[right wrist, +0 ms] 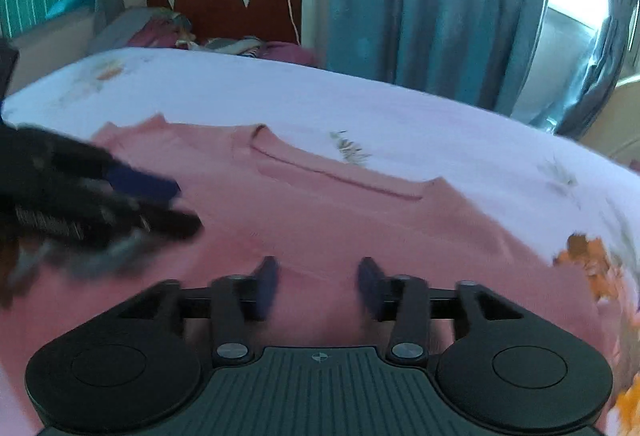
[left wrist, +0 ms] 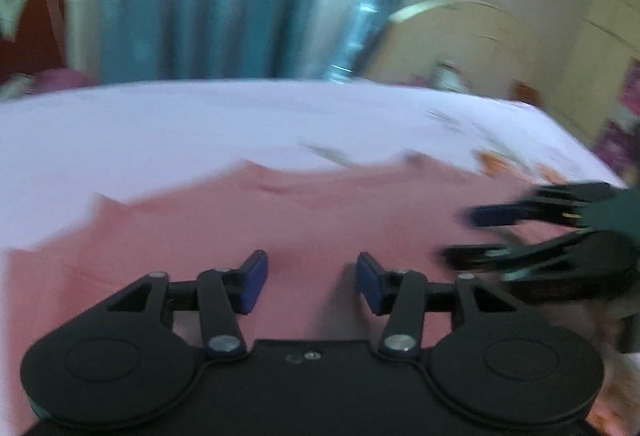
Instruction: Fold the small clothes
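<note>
I see a soft pink cloth shirt (right wrist: 328, 212) lying flat on the pale purple bed sheet (right wrist: 280, 92). My left gripper (left wrist: 312, 278) and right gripper (right wrist: 318, 286) both hang over it, claws apart, holding nothing.

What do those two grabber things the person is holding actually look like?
Both are matte black plastic. The left gripper and right gripper each have two round discs, silver-riveted link bars and dark blue pads on the jaws. The right one's body is ribbed with a small crosshair mark.

Pink garment (right wrist: 328, 212) on bed (right wrist: 280, 92)
</note>
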A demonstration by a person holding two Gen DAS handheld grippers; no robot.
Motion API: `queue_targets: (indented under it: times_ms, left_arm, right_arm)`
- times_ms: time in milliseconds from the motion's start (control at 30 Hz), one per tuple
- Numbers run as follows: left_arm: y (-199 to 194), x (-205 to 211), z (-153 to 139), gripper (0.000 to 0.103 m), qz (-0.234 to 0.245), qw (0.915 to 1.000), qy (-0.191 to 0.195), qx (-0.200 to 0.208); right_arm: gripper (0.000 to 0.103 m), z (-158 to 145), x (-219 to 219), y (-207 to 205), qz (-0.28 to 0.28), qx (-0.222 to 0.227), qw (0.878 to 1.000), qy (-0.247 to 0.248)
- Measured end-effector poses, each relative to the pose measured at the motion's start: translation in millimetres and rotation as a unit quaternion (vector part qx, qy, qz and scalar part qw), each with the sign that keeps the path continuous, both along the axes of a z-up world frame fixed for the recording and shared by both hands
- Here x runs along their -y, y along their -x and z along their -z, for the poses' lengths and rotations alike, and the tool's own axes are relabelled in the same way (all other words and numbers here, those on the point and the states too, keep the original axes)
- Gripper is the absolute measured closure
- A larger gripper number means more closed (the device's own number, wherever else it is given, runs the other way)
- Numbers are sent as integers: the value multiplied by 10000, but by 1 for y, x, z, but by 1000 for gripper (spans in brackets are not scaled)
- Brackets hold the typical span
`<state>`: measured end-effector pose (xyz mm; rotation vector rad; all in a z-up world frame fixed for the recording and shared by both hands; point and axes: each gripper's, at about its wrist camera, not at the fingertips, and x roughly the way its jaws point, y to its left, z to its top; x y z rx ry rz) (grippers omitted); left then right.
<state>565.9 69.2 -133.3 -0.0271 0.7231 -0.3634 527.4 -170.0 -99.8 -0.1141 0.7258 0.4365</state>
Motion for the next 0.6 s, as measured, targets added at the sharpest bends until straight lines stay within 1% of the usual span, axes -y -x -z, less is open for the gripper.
queue_targets:
  times_ms: [33, 67, 100, 133, 167, 200, 233, 300, 333, 367, 400, 433, 500, 533, 600]
  left_arm:
    - [-3, -15, 1, 51, -300, 9995, -86, 93]
    - [-7, -29, 2, 49, -544, 9984, -132, 119]
    - [-11, -45, 5, 49, -787, 9967, -169, 82]
    - [-12, -63, 8, 49, -927, 9956, -87, 82]
    - [-10, -79, 9, 50, -1024, 9946, 89, 109]
    - [-8, -88, 8, 48, -1110, 9936, 189, 104]
    - [-8, -92, 8, 47, -1296, 9914, 141, 77]
    - [-6, -98, 9, 47, -1411, 9894, 337, 35]
    - [-2, -96, 5, 47, -1477, 9883, 377, 87]
    - [5, -90, -1, 47, -1417, 9889, 403, 216]
    - [15, -79, -7, 47, -1305, 9900, 400, 363]
    - [23, -68, -13, 47, -1137, 9918, 346, 467]
    - [41, -36, -20, 45, -725, 9951, 234, 630]
    - [50, -19, -20, 44, -497, 9966, 220, 615]
    - [61, 6, -15, 44, -161, 9987, 279, 397]
  right_arm:
    - [44, 1, 16, -9, 434, -9, 9990, -38]
    - [44, 3, 30, -15, 814, -33, 9967, 40]
    - [44, 6, 53, -22, 1222, -127, 9924, -19]
    - [45, 9, 72, -25, 1537, -221, 9878, -77]
    - [45, 12, 88, -26, 1774, -244, 9838, -41]
    - [46, 13, 101, -25, 1843, -248, 9825, -108]
    - [49, 11, 112, -23, 1873, -254, 9819, -125]
    - [49, 5, 112, -21, 1844, -290, 9824, -69]
    - [48, 0, 110, -18, 1870, -261, 9820, -50]
    - [48, -8, 104, -11, 1830, -145, 9830, -57]
    - [48, -15, 95, -2, 1680, -35, 9857, -153]
    - [48, -19, 86, 10, 1467, -25, 9889, -238]
    - [48, -20, 59, 25, 993, -28, 9947, -269]
    - [48, -19, 41, 35, 672, -15, 9973, -283]
    - [48, -13, 14, 47, 229, -81, 9994, -254]
